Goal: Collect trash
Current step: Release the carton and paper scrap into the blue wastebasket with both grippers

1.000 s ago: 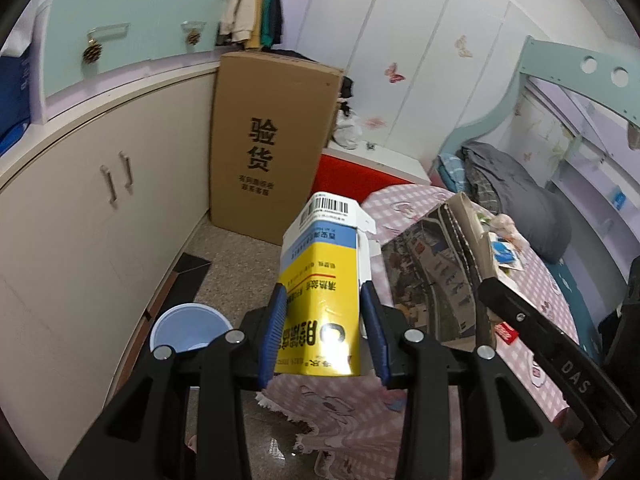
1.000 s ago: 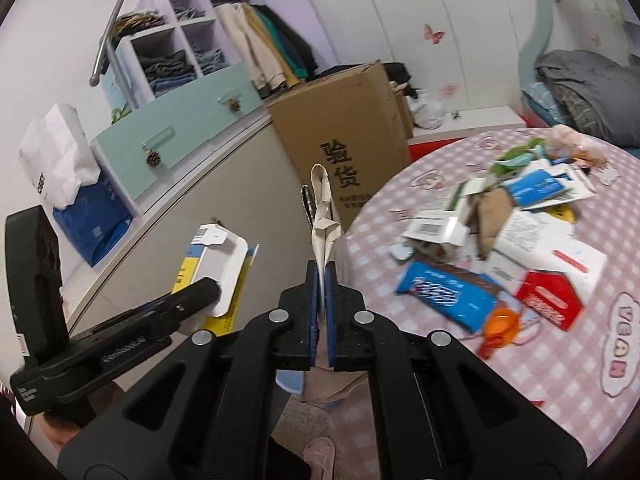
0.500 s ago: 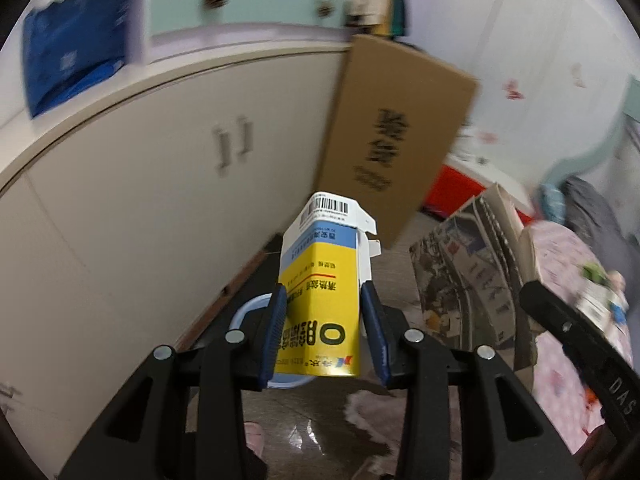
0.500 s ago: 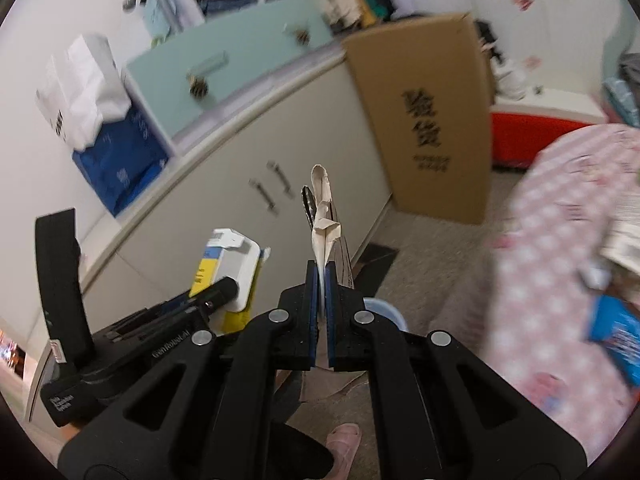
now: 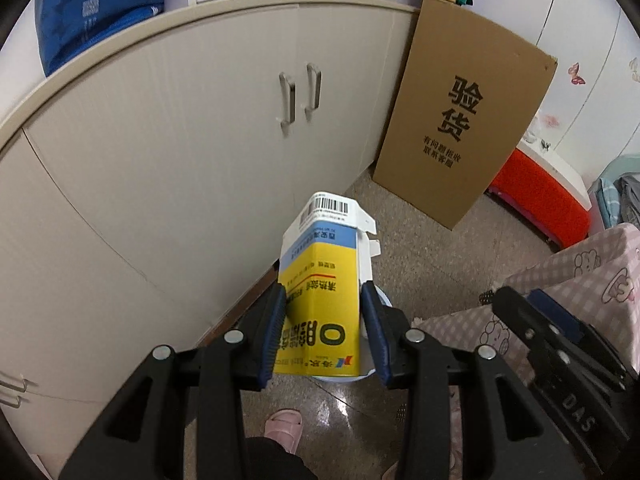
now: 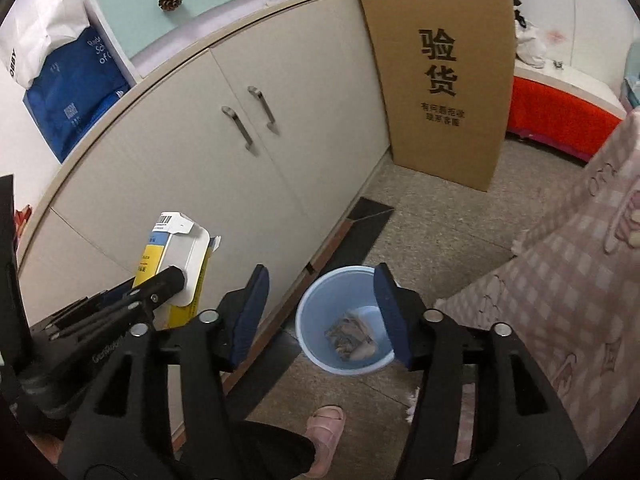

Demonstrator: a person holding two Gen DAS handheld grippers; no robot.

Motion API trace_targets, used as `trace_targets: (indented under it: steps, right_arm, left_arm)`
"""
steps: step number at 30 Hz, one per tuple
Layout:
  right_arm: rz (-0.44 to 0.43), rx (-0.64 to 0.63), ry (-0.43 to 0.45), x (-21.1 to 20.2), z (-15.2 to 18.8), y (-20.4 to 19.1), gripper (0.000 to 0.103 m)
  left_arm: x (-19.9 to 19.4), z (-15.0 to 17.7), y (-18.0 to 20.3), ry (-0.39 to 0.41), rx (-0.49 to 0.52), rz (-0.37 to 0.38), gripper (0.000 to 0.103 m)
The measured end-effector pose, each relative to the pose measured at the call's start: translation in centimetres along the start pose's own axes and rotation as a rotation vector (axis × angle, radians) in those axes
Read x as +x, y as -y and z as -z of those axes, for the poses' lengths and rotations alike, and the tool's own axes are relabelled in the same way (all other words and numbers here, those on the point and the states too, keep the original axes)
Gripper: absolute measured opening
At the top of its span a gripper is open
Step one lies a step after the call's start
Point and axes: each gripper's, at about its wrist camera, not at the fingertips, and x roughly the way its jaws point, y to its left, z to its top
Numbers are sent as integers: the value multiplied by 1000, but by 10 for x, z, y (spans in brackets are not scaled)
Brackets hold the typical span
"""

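My left gripper [image 5: 325, 324] is shut on a yellow, blue and white carton [image 5: 322, 300] and holds it upright over the floor; the carton hides most of the bin below it. The carton also shows in the right wrist view [image 6: 176, 264], left of my right gripper. My right gripper [image 6: 320, 312] is open and empty, directly above a light blue trash bin [image 6: 320, 300] on the floor. Folded paper [image 6: 350, 336] lies at the bottom of the bin.
A beige cabinet [image 6: 224, 168] with two handles runs along the left. A tall cardboard box [image 6: 444, 64] leans at its far end, with a red bench [image 6: 560, 112] behind. A pink checked tablecloth [image 6: 572, 280] hangs at the right. A pink slipper [image 6: 326, 424] is below.
Both grippers swung left from the table to the cabinet side and tilted down. My right gripper opened and let go of the folded paper, which now lies in the bin.
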Motion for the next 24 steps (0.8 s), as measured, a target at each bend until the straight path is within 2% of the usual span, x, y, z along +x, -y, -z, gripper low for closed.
trace_targets:
  steps: [8,18,20,21,22,24]
  right_arm:
    - [70,4,49,-23,8,7,68]
    - [109,41,180,-46,-1,19,73]
    - [110,50,192,-46,-3,21,73]
    - [106,60,193,-45,-4,23,73]
    - [104,66,193,-45,-5,24,73]
    - [103,78,191,-45,-5,28,73]
  left_arm:
    - [3,4,9,-20,17,6,39]
    - [-1,-7,27,2,23,41,42]
    - [-3,-11,30,24,6,53,52]
    - [-3,-12,31,34,-2,45,69]
    - [-3,-14,31,44,-9,32,76]
    - [-1,-16,31,39,-11,15,76]
